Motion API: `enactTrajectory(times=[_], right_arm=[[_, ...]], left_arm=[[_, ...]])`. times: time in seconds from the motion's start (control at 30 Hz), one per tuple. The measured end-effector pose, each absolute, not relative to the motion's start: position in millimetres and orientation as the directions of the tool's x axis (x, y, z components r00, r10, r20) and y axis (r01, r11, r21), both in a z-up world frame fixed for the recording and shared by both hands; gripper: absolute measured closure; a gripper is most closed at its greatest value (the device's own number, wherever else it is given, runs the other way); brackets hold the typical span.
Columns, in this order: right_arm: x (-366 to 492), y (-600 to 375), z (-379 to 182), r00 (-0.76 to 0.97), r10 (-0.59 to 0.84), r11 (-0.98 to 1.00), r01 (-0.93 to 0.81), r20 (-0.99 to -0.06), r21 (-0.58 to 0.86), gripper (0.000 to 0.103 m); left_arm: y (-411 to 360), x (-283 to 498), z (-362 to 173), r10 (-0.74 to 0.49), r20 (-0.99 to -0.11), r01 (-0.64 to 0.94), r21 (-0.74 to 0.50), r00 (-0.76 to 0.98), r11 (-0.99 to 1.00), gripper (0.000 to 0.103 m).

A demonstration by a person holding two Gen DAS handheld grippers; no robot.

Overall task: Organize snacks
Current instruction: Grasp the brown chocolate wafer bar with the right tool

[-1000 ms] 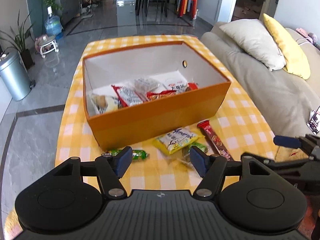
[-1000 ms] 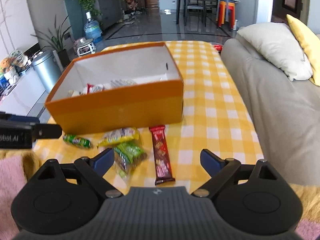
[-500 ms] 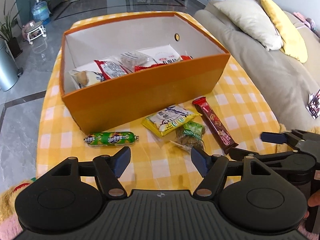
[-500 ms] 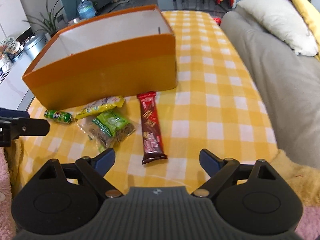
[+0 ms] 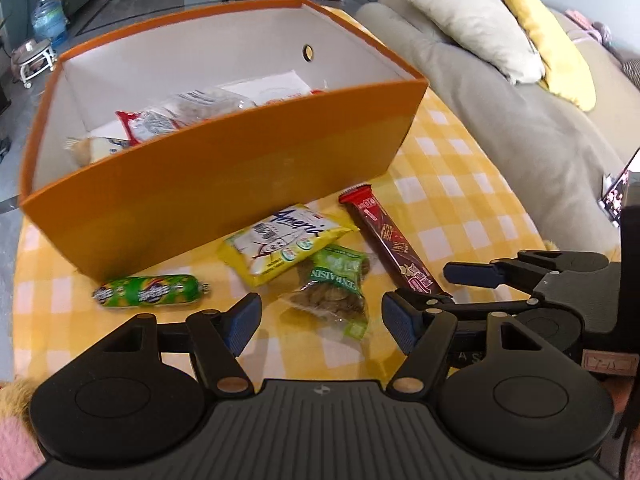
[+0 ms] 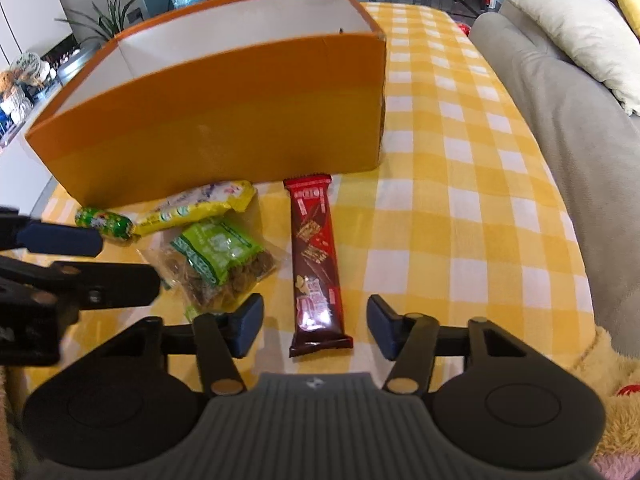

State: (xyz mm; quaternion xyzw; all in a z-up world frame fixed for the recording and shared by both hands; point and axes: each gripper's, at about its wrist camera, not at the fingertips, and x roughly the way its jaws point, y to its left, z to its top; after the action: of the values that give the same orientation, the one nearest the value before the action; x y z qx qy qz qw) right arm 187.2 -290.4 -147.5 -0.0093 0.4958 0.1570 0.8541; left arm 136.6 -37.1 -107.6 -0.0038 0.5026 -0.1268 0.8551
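here, a long red chocolate bar (image 6: 316,264) lies flat on the yellow checked tablecloth (image 6: 460,240), its long axis pointing at the orange box (image 6: 224,120) just beyond. the right gripper (image 6: 315,326) straddles its near end, jaws closing, pads not yet touching. the left gripper (image 5: 320,322) hangs spread over a green raisin bag (image 5: 332,284), likely next.

I have both grippers pitched steeply downward, side by side. My left gripper (image 5: 322,318) has its jaws spread wide, blue pads apart, nothing pressed between them. My right gripper (image 6: 316,322) has its jaws closing, the pads not yet pressing on anything. From the left camera I see the right gripper's fingers (image 5: 472,274) reaching in from the right edge; from the right camera, the left gripper's fingers (image 6: 60,238) come in from the left.
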Motion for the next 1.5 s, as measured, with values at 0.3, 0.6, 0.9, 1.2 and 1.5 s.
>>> enactTrajectory(times=[0.3,0.6,0.9,1.2,1.5], right_arm=[[188.5,-294.3,-153.9,0.429,0.254,0.950,-0.279,-0.867,0.140,0.080],[174.5,-318.1,-148.6,0.378,0.184,0.977,-0.171,-0.908,0.127,0.081],[176.0,-327.5,-148.6,0.384,0.219,0.973,-0.152,-0.897,0.173,0.077],[189.1,-325.7,-147.4,0.461,0.234,0.968,-0.192,-0.856,0.161,0.065],[202.2,-316.7,-156.6,0.479,0.235,0.962,-0.239,-0.846,0.132,0.064]], left_arm=[[-46.3,149.8,-122.5,-0.216,-0.884,0.216,-0.134,0.415,0.967,0.023],[-62.8,160.5,-137.3,-0.153,-0.917,0.239,-0.066,0.369,0.969,0.023],[-73.7,163.6,-152.4,-0.102,-0.927,0.260,-0.006,0.360,0.966,0.027],[-74.6,161.4,-153.4,-0.100,-0.919,0.277,0.011,0.381,0.961,0.035],[-72.2,158.0,-152.7,-0.103,-0.921,0.263,-0.001,0.375,0.965,0.037]])
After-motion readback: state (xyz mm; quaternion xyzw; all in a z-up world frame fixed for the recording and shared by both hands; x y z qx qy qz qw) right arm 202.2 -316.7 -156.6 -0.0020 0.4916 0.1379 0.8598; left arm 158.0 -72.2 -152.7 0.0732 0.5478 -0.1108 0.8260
